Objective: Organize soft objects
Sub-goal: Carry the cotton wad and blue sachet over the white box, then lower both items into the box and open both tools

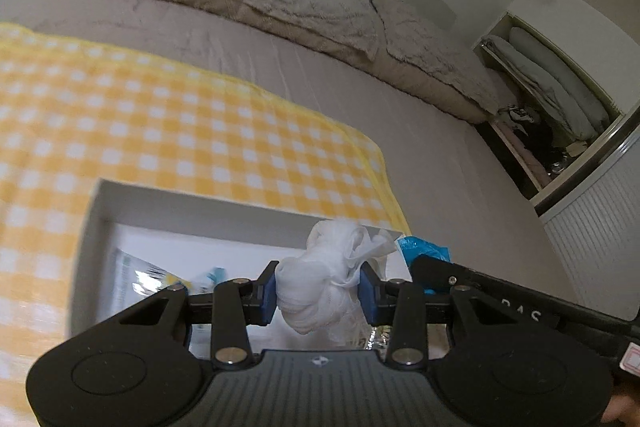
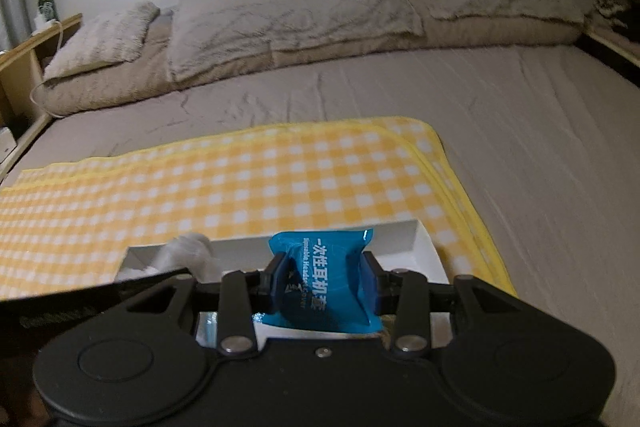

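**Both grippers loaded above the white box**

Cloth first: the left gripper [image 1: 318, 297] is clamped narrow on a bunched white cloth [image 1: 320, 283], its blue pads [image 1: 267, 293] pressing the bundle from both sides at the lower centre of the left wrist view. The right gripper [image 2: 325, 287] is likewise closed on a blue packet [image 2: 326, 275] with white printed lettering, held upright between the fingers at the lower centre of the right wrist view, its long axis running up and down the frame.

The white box [image 1: 86, 239] lies on a yellow checked blanket [image 1: 180, 115], which is spread over the grey bed sheet [image 1: 460, 155]. In both views the box sits directly below and just ahead of the fingertips, its long axis running across the frame. Some printed items already lie inside it at the lower left of the left wrist view, too blurred to identify.

The two grippers are close beside each other: the right one's black arm enters the left view at lower right, with the blue packet just beside the cloth. Both loads appear to hang over the box's interior, so the coming move is probably a short drop straight down. Neither hand looks clearly nearer; the risk is the two tools crowding one another over the same end of the box.
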`<state>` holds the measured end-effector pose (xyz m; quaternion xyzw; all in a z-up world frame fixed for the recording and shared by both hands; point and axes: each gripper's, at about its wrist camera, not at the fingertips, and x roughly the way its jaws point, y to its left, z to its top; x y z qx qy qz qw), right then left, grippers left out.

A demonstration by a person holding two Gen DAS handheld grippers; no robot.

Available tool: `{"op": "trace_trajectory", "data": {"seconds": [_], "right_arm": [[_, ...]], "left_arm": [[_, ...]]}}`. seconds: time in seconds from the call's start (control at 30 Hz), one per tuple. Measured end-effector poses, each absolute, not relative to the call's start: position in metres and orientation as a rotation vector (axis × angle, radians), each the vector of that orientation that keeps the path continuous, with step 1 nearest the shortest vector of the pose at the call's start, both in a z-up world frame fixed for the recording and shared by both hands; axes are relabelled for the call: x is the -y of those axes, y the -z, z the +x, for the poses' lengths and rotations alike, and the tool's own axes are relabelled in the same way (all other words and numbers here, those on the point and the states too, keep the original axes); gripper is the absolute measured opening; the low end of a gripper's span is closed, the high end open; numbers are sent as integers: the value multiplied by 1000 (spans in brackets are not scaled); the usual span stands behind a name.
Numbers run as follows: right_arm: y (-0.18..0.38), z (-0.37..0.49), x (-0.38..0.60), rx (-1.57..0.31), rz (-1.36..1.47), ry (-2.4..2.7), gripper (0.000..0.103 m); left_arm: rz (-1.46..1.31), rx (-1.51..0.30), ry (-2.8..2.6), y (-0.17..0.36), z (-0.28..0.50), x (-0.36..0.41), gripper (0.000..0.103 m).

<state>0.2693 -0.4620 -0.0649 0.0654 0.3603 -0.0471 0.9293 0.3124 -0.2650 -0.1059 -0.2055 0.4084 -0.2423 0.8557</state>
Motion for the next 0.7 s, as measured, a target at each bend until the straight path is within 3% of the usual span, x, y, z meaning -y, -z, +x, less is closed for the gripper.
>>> {"op": "trace_trajectory", "data": {"seconds": [0.37,0.7], "right_arm": [[87,279,475,-789,159,110,39],[97,287,462,-804,190,68,40]], "left_arm": [[-483,-959,449,162,336,262,42],[-443,-937,373,164,345,247,43]]}}
